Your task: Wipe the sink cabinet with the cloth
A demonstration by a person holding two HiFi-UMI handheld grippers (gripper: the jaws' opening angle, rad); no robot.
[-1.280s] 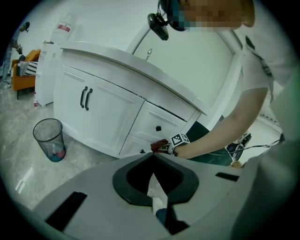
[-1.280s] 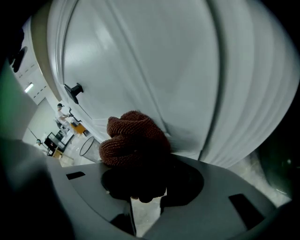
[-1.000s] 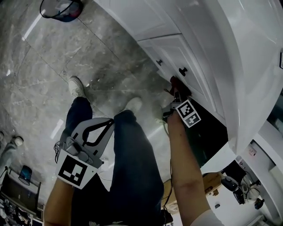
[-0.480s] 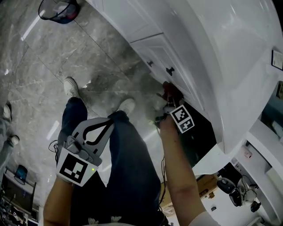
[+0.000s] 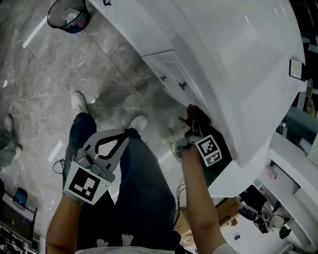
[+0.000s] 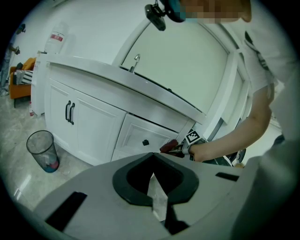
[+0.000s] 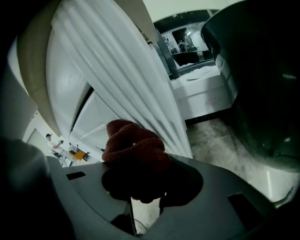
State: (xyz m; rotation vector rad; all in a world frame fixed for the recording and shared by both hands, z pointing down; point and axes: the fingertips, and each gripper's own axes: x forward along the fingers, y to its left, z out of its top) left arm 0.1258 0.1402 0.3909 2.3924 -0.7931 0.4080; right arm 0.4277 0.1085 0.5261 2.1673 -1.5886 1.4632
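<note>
A dark red cloth (image 5: 194, 114) is bunched in my right gripper (image 5: 197, 127), which is shut on it and presses it against the front of the white sink cabinet (image 5: 169, 62), under the overhanging countertop. In the right gripper view the cloth (image 7: 133, 143) fills the jaws of the gripper (image 7: 139, 174), with the white cabinet panel (image 7: 108, 84) right behind it. My left gripper (image 5: 122, 136) hangs shut and holds nothing, low over the person's leg, away from the cabinet. The left gripper view shows that gripper (image 6: 153, 164), the cloth (image 6: 168, 146) and the cabinet (image 6: 93, 122).
A drawer with black knobs (image 5: 182, 86) lies just left of the cloth. A wire waste bin (image 5: 69, 15) stands on the grey marble floor (image 5: 54, 84) further left. The person's legs and shoes (image 5: 79, 101) are below. Another person's shoe (image 5: 7, 124) shows at the left edge.
My right gripper has slid the cloth along the cabinet front, away from the black knob and further under the countertop. The left gripper has stayed where it was.
</note>
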